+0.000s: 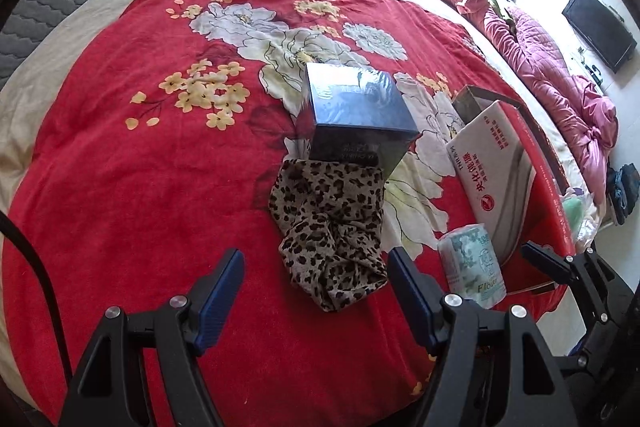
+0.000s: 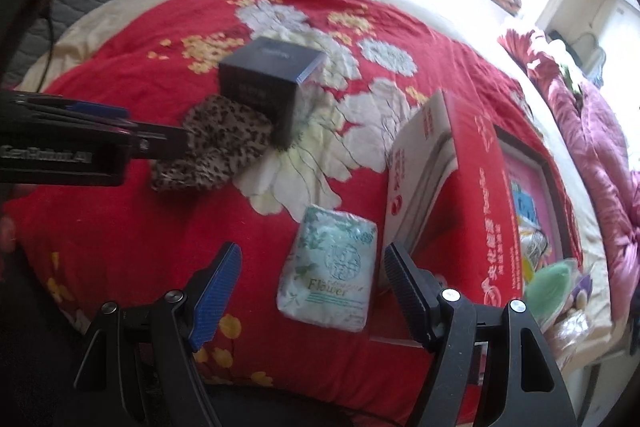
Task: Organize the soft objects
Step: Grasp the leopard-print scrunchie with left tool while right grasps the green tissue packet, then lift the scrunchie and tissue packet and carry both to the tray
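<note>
Item: crumpled leopard-print soft cloth (image 1: 330, 239), on red floral bed blanket (image 1: 140, 167), touching the dark blue glossy box (image 1: 356, 111); soft tissue pack (image 2: 330, 271) right of that box. Left tool (image 1: 316, 291) and right tool (image 2: 312, 291) released, empty. Step: approach; next, closing on each soft piece. Bedroom, bright window.

On the bed (image 1: 120, 167), a cloth (image 1: 330, 235) lies before a box (image 1: 360, 115); right of it a tissue pack (image 2: 330, 267) rests beside an open carton (image 2: 472, 187).
</note>
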{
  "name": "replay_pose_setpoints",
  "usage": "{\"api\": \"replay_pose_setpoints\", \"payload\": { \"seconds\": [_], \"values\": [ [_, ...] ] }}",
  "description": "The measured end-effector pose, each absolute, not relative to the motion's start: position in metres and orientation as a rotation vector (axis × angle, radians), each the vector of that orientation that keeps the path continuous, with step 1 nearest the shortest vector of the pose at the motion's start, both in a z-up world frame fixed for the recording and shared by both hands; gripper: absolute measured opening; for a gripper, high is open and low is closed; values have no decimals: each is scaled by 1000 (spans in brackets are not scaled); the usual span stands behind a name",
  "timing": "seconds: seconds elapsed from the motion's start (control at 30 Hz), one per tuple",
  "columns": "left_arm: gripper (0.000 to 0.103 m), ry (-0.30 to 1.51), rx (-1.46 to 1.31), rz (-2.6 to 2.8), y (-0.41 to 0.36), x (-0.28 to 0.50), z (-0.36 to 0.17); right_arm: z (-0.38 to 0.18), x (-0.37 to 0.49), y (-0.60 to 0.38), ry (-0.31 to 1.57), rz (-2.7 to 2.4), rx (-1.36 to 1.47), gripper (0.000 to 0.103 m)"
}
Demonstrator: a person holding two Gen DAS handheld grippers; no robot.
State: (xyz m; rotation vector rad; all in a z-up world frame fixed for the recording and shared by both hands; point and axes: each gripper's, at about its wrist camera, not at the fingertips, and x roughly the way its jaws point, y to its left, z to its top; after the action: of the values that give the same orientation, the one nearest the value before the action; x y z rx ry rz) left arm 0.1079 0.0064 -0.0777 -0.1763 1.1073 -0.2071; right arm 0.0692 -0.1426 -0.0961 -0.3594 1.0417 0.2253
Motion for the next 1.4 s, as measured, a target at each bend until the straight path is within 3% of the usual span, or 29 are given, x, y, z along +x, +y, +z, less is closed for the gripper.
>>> {"api": "replay_pose_setpoints", "payload": {
  "seconds": [0.43,0.53,0.57,0.6,0.63,0.73,0.8,0.87,1.07,1.4],
  "values": [
    [73,1166,-194,-213,-1,119,-109,-128,88,-125,1104,90,-515,76],
    [73,1164,-204,-225,-3,124,-115,-135,89,-119,1088,71,-598,65],
    [71,1162,-205,-220,-4,125,-117,-136,90,-119,1083,71,-605,57],
    [65,1160,-205,-222,-5,127,-118,-136,91,-119,1079,82,-604,40],
    [61,1159,-198,-220,-7,129,-119,-136,92,-121,1092,105,-580,35],
    [40,1155,-191,-220,-10,132,-123,-134,96,-129,1098,133,-518,33],
    [18,1154,-208,-238,-10,132,-124,-126,96,-136,1083,159,-433,30],
    [13,1156,-240,-264,-8,133,-124,-109,98,-152,1061,215,-269,29],
    [12,1076,-237,-298,-7,115,-91,-74,96,-181,1022,291,-13,28],
    [12,926,-151,-402,-57,83,-9,22,70,-230,788,237,43,28]
  ]
}}
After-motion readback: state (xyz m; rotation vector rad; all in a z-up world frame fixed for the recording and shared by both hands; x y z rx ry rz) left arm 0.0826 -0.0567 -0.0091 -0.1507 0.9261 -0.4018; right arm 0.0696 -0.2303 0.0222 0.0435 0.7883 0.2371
